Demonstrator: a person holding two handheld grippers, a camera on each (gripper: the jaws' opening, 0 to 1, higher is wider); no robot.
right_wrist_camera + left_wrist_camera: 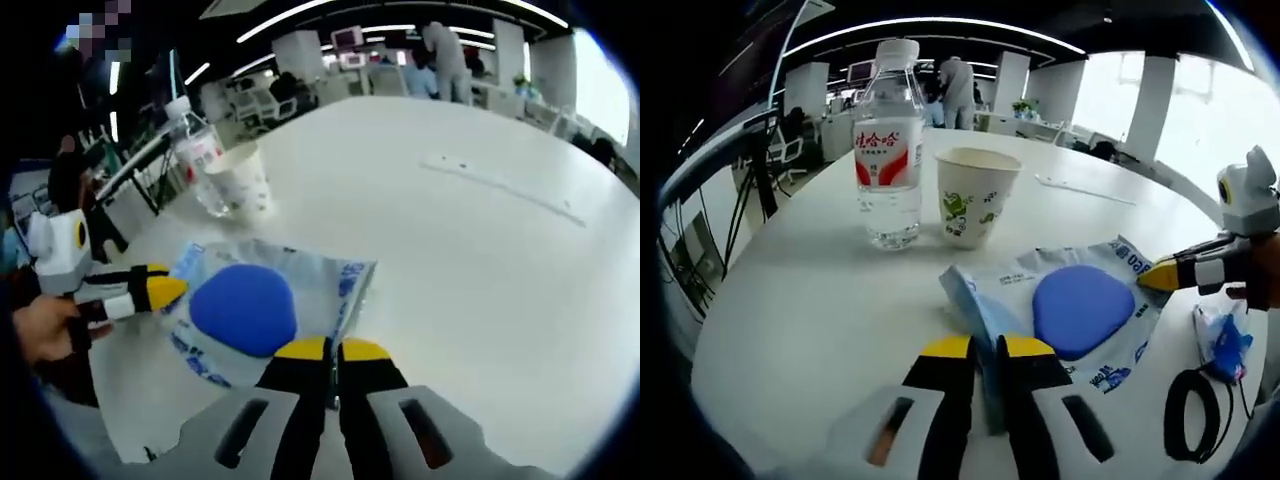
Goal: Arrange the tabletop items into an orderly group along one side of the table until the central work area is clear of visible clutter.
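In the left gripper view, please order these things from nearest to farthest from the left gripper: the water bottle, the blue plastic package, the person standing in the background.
1. The blue plastic package: its corner lies between the jaws of the left gripper.
2. The water bottle: upright on the table, ahead and to the left, beside the paper cup.
3. The person: standing far behind, beyond the table.

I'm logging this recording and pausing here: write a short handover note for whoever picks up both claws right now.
Left claw: shut on the near edge of the wipes packet.
Right claw: shut on the packet's opposite edge, so the packet with the blue lid is held between both.
Water bottle and paper cup stand upright side by side further back on the table.
A small blue-and-white item and a black cord loop lie off to the right.
Left: moving the packet and the small items to join the bottle and cup.
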